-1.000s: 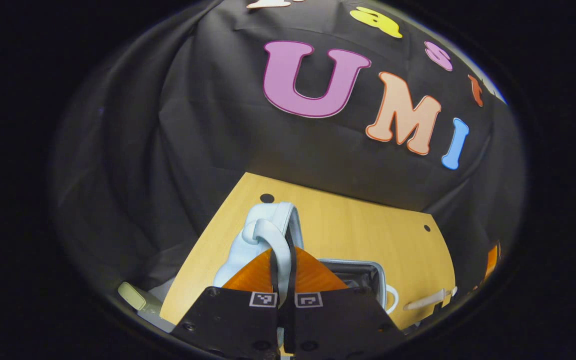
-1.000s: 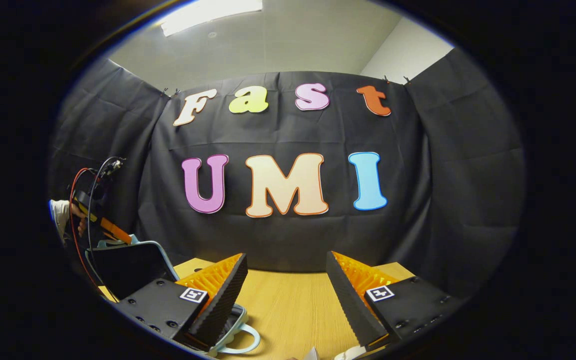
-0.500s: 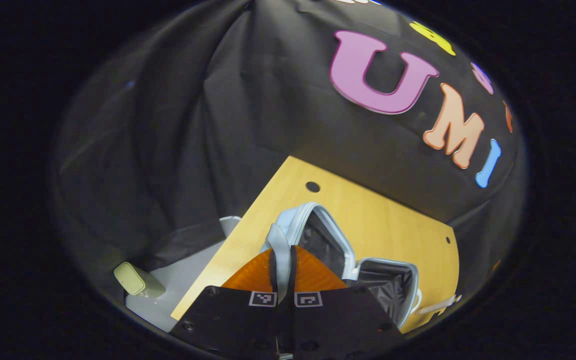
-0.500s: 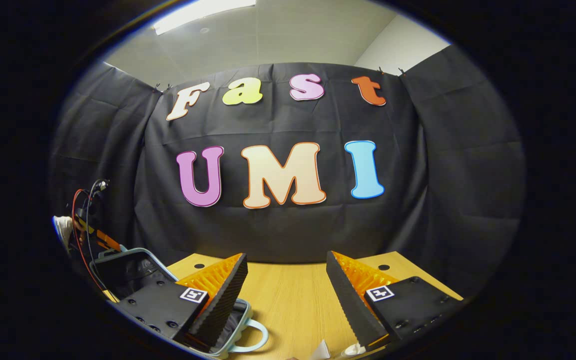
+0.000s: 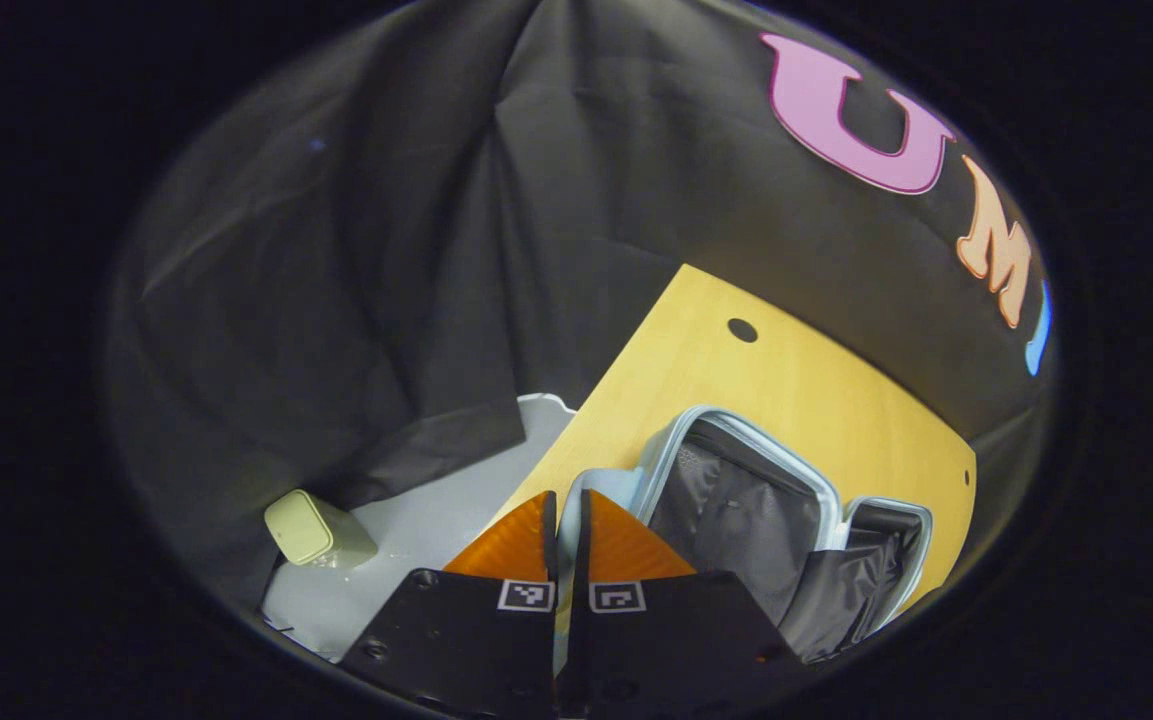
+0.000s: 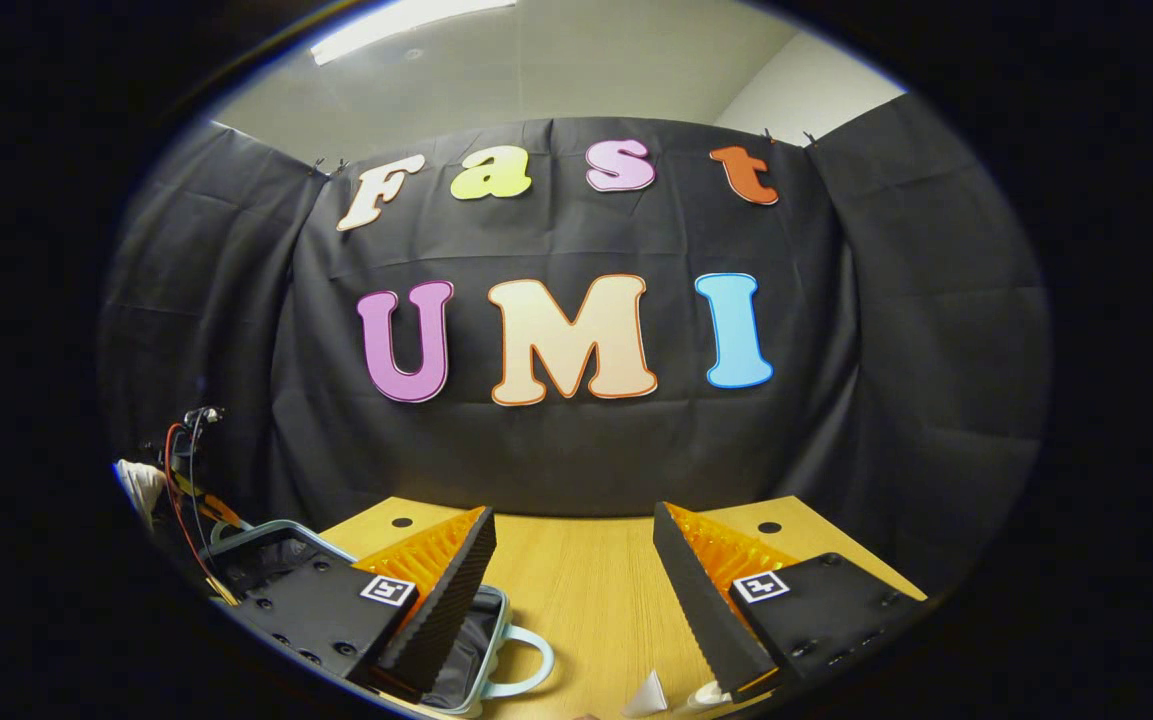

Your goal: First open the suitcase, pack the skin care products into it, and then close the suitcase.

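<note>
left hand-held gripper [image 5: 566, 520] pinching suitcase lid [image 5: 596, 487], right hand-held gripper [image 6: 573, 560] wide apart

Suitcase [image 5: 736, 500] near corner hidden behind the left gripper [image 5: 566, 515], its lower half cut by the picture edge, small white items [image 6: 648, 697] at desk [image 6: 586, 600] front cropped, unidentifiable

The table [image 6: 576, 600] was smooth, matt wood-grain board. On it, the suitcase [image 5: 736, 500] showed a slightly glossy dark fabric lining inside a smooth pale shell.
</note>
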Tool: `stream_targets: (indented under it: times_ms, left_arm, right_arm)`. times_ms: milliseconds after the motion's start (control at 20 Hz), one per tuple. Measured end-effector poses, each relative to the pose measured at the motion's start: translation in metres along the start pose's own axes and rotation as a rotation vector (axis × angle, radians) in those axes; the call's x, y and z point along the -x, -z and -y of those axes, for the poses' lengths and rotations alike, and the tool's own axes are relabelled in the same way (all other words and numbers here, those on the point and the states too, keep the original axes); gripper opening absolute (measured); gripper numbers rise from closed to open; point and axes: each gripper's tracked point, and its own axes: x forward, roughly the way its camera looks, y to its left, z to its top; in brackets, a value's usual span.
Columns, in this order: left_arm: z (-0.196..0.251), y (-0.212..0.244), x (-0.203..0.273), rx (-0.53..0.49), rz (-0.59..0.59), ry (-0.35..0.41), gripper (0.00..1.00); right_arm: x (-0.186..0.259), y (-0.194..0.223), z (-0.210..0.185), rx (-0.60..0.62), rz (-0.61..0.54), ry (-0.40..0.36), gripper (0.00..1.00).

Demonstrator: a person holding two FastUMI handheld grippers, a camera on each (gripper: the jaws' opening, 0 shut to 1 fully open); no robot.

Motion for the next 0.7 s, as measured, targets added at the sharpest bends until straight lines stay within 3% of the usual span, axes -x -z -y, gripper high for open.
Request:
stream_targets:
  times_ms: [100, 200, 300, 350, 400, 550, 700]
  left_arm:
    - [-0.009, -0.002, -0.005, -0.019, 0.044, -0.048, 0.01]
    - [-0.028, -0.023, 0.005, -0.082, 0.160, -0.167, 0.10]
    - [-0.033, -0.059, 0.026, -0.092, 0.304, -0.238, 0.69]
    - [-0.025, -0.073, 0.047, -0.078, 0.384, -0.235, 0.99]
    - [-0.018, -0.082, 0.059, -0.069, 0.459, -0.227, 0.93]
    - [0.015, -0.095, 0.110, -0.071, 0.628, -0.206, 0.93]
    - [0.049, -0.087, 0.164, -0.063, 0.721, -0.154, 0.94]
  right_arm:
    - [0.000, -0.003, 0.002, 0.022, 0.002, -0.001, 1.00]
    - [0.001, -0.009, 0.008, 0.029, 0.012, -0.001, 1.00]
    - [0.003, -0.013, 0.015, 0.030, 0.016, -0.004, 0.99]
    - [0.004, -0.015, 0.021, 0.034, 0.021, -0.003, 0.99]
    - [0.005, -0.018, 0.027, 0.040, 0.024, -0.003, 0.99]
    - [0.011, -0.020, 0.044, 0.040, 0.027, -0.017, 0.99]
    - [0.016, -0.028, 0.061, 0.047, 0.045, -0.038, 1.00]
